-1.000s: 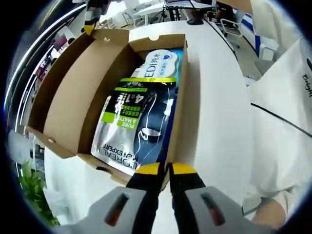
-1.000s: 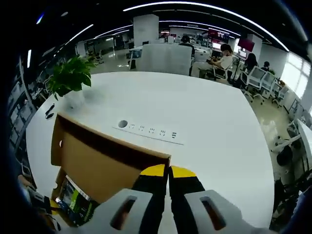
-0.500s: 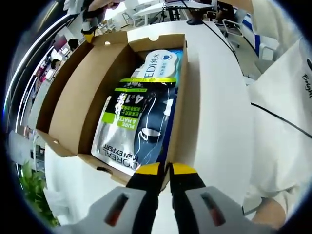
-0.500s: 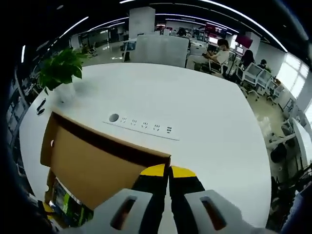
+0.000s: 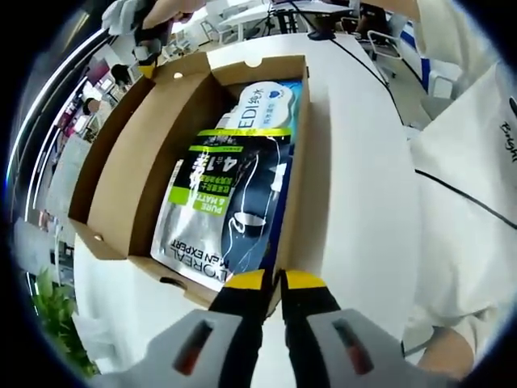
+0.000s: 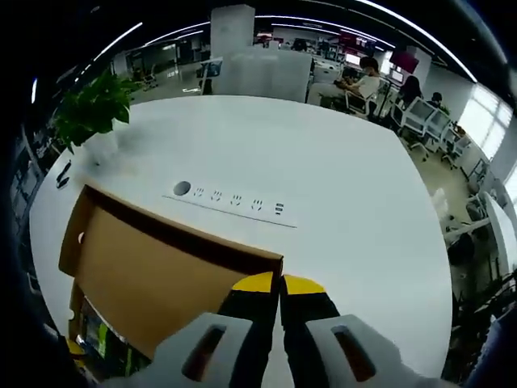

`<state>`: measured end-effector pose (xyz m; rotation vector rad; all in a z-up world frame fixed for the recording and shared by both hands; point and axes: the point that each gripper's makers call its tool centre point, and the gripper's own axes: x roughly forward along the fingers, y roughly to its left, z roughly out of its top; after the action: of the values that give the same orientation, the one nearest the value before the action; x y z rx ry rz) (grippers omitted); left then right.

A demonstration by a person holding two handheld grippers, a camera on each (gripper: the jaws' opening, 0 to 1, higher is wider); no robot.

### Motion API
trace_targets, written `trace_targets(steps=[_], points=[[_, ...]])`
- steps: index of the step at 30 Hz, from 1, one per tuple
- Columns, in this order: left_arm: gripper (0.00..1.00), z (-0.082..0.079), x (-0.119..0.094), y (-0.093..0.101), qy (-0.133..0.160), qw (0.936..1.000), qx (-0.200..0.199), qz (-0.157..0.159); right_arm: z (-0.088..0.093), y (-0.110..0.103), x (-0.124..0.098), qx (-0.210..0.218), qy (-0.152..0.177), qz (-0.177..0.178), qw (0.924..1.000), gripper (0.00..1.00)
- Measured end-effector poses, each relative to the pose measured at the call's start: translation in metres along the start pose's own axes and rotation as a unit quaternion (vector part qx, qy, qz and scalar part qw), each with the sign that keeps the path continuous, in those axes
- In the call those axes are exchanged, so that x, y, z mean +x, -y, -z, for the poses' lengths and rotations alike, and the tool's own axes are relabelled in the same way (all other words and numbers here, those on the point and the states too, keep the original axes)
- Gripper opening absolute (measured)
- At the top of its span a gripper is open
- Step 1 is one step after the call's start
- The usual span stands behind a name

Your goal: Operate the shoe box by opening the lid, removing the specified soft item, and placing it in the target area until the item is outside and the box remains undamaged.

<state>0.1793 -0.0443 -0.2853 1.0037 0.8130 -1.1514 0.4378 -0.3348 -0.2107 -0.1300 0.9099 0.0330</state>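
Observation:
An open brown cardboard shoe box [image 5: 305, 153] lies on a white table in the left gripper view. Inside it lies a black, green and silver soft pouch [image 5: 230, 202], with a white and blue pouch [image 5: 271, 101] behind it. My left gripper [image 5: 273, 281] is shut on the box's near wall. The lid [image 5: 121, 162] stands swung out to the left, and my right gripper [image 5: 146, 58] grips its far corner. In the right gripper view, the right gripper [image 6: 279, 283] is shut on the lid's edge [image 6: 145, 271], and the box's inside is mostly hidden beneath the lid.
The white table [image 6: 339, 178] stretches past the lid, with a built-in power strip [image 6: 230, 200] and a potted plant [image 6: 89, 109] at its far left. A person in white clothing [image 5: 468, 186] stands at the table's right edge. Office desks and chairs lie beyond.
The lid has swung a little further open with the right gripper on its edge. The left gripper and the pouches have not moved.

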Motion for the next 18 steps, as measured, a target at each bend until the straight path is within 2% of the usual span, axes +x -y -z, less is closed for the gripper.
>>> trace_targets(steps=[4, 10, 18], points=[[0.06, 0.0, 0.0, 0.0, 0.0, 1.0, 0.0, 0.0, 0.009, -0.001, 0.003, 0.002, -0.001, 0.0, 1.0, 0.0], [0.06, 0.0, 0.0, -0.001, -0.003, 1.0, 0.0, 0.001, 0.009, -0.002, 0.015, 0.023, -0.002, -0.007, 0.9997, 0.0], [0.06, 0.0, 0.0, -0.001, -0.006, 1.0, 0.0, -0.001, 0.013, -0.004, 0.019, 0.007, -0.011, -0.005, 0.9999, 0.0]])
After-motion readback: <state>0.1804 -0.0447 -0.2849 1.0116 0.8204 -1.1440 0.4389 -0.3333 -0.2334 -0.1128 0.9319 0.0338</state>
